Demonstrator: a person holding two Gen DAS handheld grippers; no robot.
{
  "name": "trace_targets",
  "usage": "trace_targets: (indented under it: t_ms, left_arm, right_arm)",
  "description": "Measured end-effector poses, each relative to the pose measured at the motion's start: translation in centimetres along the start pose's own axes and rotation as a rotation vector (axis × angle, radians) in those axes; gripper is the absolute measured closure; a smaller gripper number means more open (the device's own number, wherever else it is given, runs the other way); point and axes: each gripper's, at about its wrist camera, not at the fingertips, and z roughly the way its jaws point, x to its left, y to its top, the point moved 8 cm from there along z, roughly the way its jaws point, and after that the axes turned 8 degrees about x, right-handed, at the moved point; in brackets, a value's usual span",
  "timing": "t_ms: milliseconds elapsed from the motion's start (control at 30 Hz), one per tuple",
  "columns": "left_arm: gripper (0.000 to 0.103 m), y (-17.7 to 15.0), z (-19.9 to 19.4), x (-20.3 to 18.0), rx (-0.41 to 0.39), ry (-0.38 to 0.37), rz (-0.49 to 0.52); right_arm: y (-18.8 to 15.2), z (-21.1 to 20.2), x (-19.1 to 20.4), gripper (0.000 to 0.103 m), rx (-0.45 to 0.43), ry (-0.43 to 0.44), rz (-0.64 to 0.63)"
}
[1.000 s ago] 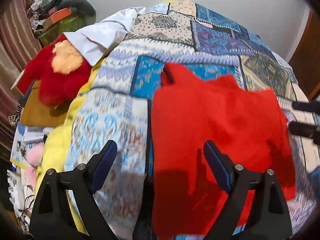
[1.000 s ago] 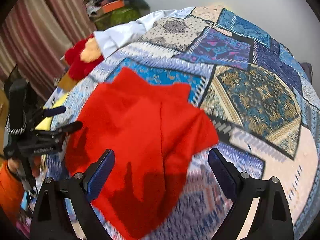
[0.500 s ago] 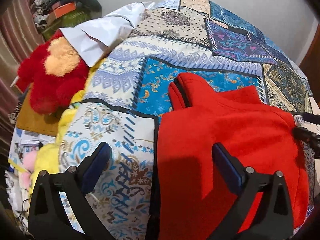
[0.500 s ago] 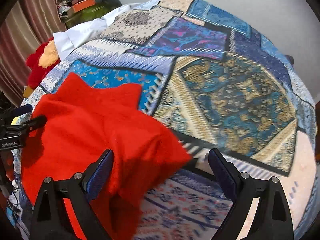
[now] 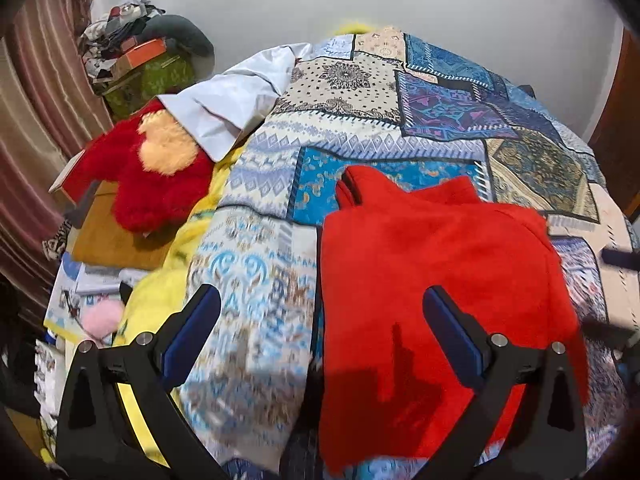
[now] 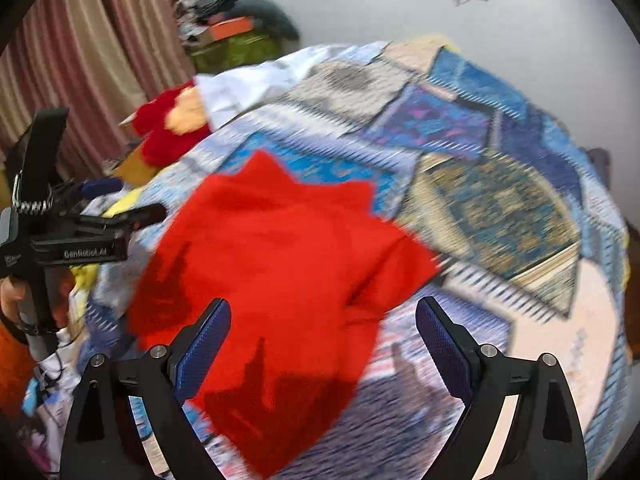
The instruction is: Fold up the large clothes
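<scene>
A red garment [image 5: 436, 272] lies folded on the patchwork bedspread [image 5: 360, 92], its collar end pointing away from me. My left gripper [image 5: 320, 312] hovers above the garment's left edge, jaws wide open with nothing between them. In the right wrist view the same red garment [image 6: 288, 280] fills the middle, and my right gripper [image 6: 322, 326] hangs open above its near right part, holding nothing. The left gripper [image 6: 120, 208] also shows at the left of that view, held in a hand. The right gripper's fingertips [image 5: 620, 258] peek in at the right edge of the left wrist view.
A red and cream plush toy [image 5: 148, 168] and a white cloth [image 5: 228, 104] lie at the bed's left side. Yellow fabric [image 5: 160, 288] and papers sit below them. A pile of clutter [image 5: 140, 60] stands by striped curtains [image 6: 80, 60]. The wall [image 5: 400, 4] is behind.
Both grippers have drawn back and up from the red garment, showing more wall. The left gripper's jaws widened a little. The garment lies in the same place.
</scene>
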Motion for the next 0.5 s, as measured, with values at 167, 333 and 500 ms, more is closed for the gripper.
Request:
trace_targets:
  t_ms: [167,333,500]
  left_arm:
    - [0.000,-2.8,-1.4,0.4,0.019,-0.018,-0.010]
    - [0.000,-5.7,0.3,0.9,0.076,-0.015,-0.013]
    - [0.000,-8.5,3.5,1.9,0.175,0.032,-0.026]
  right_arm:
    - [-4.0,3.7,2.9,0.010,0.170,-0.030,-0.113]
    - [-6.7,5.4,0.8,0.010,0.267,-0.115,-0.129]
    - [-7.4,4.7,-2.7,0.010,0.282,-0.170,-0.072]
